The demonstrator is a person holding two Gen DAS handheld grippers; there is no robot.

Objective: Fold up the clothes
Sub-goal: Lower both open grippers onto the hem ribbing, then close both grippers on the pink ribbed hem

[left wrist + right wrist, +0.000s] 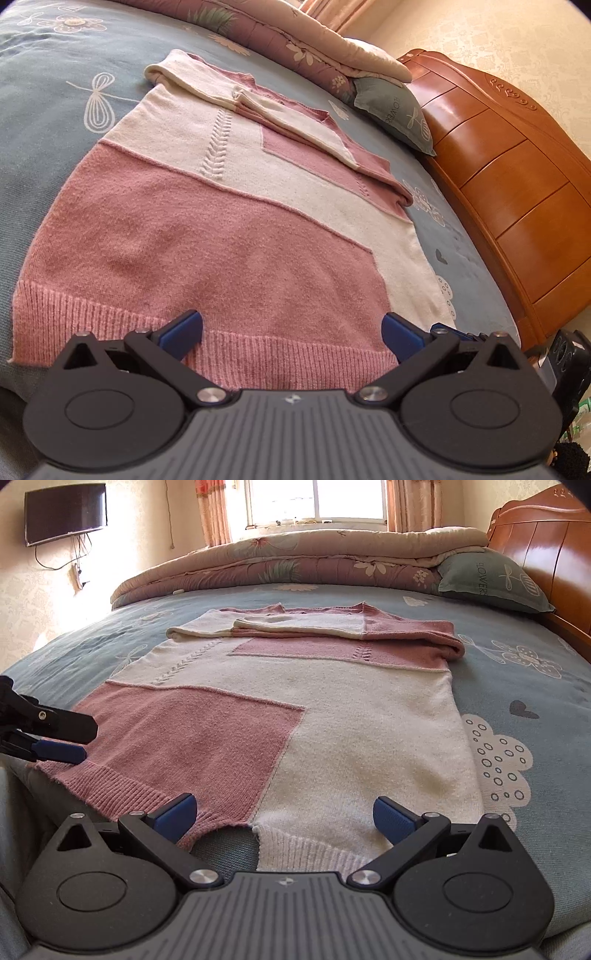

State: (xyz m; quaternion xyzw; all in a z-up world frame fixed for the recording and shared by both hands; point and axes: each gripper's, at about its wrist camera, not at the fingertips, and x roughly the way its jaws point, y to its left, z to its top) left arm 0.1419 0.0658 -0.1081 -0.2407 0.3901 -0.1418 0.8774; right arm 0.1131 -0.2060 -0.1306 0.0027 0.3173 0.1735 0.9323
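Two grippers wait wide open at the sweater's (332,716) near hem: left gripper (291,328) at seven o'clock, right gripper (284,812) at five, likely ready to pinch and fold it up the bed (517,686).

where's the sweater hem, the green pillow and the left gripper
sweater hem (258,350): left wrist view, on the pink ribbed band between the fingers
green pillow (491,581): right wrist view, on its printed face by the headboard
left gripper (291,332): left wrist view, midway between its open blue fingertips
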